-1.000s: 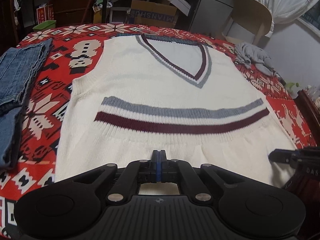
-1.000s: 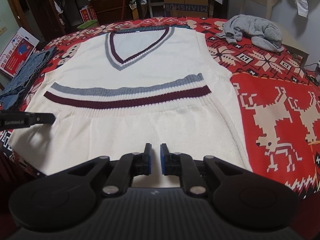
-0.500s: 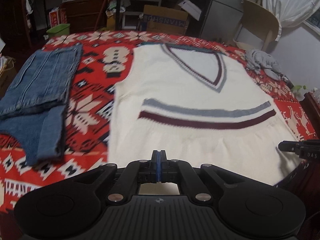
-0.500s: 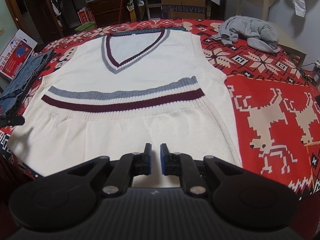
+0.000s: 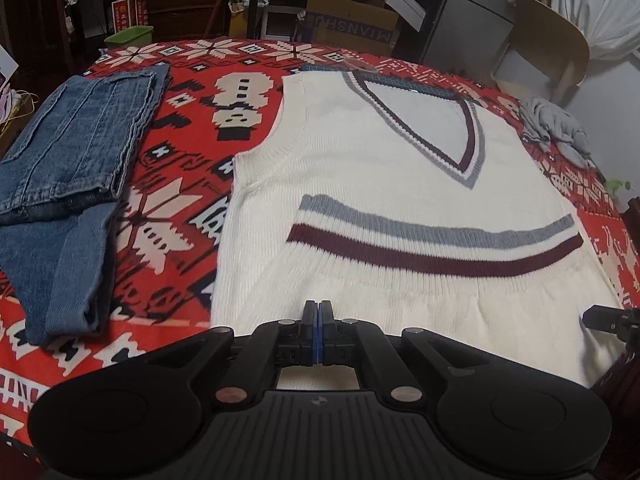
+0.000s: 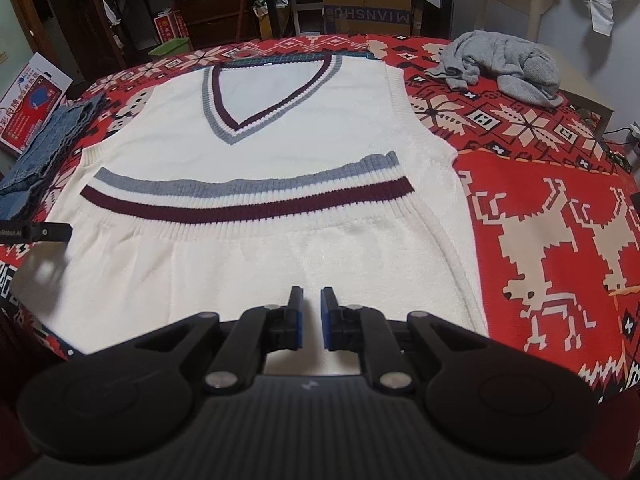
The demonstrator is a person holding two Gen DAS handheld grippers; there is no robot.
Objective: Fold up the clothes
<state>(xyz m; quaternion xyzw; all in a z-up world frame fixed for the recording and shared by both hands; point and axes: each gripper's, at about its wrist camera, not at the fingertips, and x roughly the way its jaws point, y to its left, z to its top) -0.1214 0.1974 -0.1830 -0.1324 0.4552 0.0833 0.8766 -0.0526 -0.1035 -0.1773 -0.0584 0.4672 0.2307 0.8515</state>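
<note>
A cream knit vest (image 5: 384, 184) with a grey and maroon V-neck lies flat on the red patterned cloth (image 5: 176, 216). A grey and a maroon stripe run across its middle. My left gripper (image 5: 317, 308) hovers over the vest's near edge, toward its left side, shut with nothing in it. My right gripper (image 6: 311, 296) is over the near edge of the vest (image 6: 280, 132), its pads a small gap apart with nothing between them. Each gripper's tip shows at the edge of the other's view: the right gripper (image 5: 608, 318), the left gripper (image 6: 36, 232).
Folded blue jeans (image 5: 68, 184) lie left of the vest. A crumpled grey garment (image 6: 508, 64) sits at the table's far right. Behind the table stand a cardboard box (image 6: 368, 12), shelves and a chair (image 5: 548, 44).
The left gripper has shifted to the left along the vest's near edge, so the jeans now show more fully in its view. The right gripper has stayed put.
</note>
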